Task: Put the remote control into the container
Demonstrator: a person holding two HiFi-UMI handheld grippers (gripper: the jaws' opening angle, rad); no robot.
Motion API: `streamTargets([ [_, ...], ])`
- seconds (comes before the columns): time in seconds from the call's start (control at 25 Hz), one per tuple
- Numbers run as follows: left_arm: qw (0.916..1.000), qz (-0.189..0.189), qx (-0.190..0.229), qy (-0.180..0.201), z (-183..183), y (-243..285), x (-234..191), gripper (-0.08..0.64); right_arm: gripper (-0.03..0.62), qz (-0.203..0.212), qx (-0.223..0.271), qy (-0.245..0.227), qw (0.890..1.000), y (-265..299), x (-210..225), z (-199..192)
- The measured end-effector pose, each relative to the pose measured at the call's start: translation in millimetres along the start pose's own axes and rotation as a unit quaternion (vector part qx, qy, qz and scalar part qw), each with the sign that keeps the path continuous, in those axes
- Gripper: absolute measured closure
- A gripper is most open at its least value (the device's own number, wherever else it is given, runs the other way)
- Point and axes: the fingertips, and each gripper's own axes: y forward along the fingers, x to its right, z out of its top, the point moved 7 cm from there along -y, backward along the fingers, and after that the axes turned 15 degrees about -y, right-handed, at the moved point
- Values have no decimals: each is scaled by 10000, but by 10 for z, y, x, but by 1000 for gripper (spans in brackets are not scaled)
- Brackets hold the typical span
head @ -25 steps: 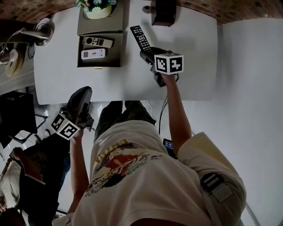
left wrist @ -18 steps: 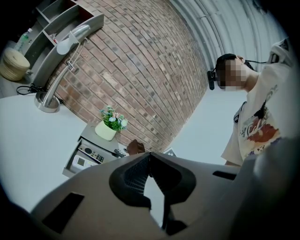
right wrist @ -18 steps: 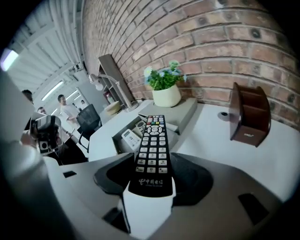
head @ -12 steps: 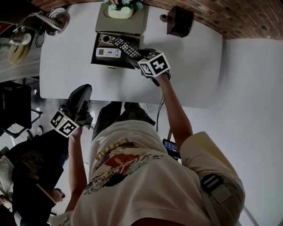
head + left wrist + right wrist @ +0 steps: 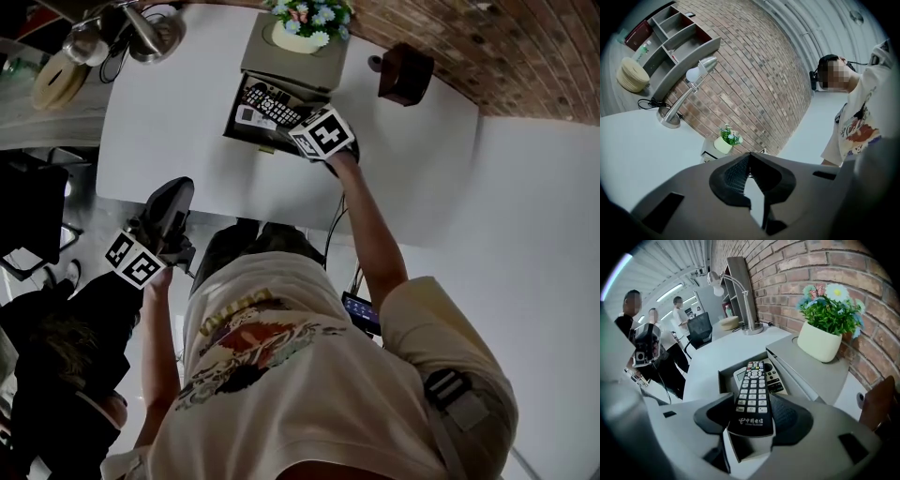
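Observation:
My right gripper (image 5: 292, 127) (image 5: 752, 405) is shut on the near end of a black remote control (image 5: 272, 105) (image 5: 751, 397). The remote's far end reaches out over the open compartment of the grey container (image 5: 234, 131) (image 5: 723, 377). Two other remotes lie inside it: a white one (image 5: 739, 376) and a dark grey one (image 5: 775, 379). The black remote hangs just above them; I cannot tell if it touches them. My left gripper (image 5: 172, 199) (image 5: 750, 161) is off the table's near edge, far from the container, shut with nothing in it.
A white pot of flowers (image 5: 302, 26) (image 5: 820, 339) stands on the container's raised grey top. A desk lamp (image 5: 141, 33) (image 5: 740, 296) is at the table's far left, a dark brown box (image 5: 405, 73) at the right. People stand beyond the table (image 5: 651, 348).
My right gripper has carried the black remote leftward from the bare table to above the container's open compartment. The left gripper has stayed by the table edge.

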Motion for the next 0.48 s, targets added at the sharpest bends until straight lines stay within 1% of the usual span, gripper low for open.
streamTargets([
  [0.16, 9998, 1, 179, -38, 77, -129, -96, 554, 344, 85, -75, -169, 9998, 111, -9, 51],
  [0.28, 9996, -27, 265, -106, 134, -165, -163, 555, 344, 52, -170, -314, 9993, 149, -6, 31],
  [0.36, 9996, -43, 272, -117, 167, -164, -193, 554, 344, -40, -122, -457, 9989, 138, -3, 18],
  [0.48, 9998, -72, 173, 16, 220, -117, -196, 555, 344, -296, -48, -827, 9961, 100, -4, 29],
])
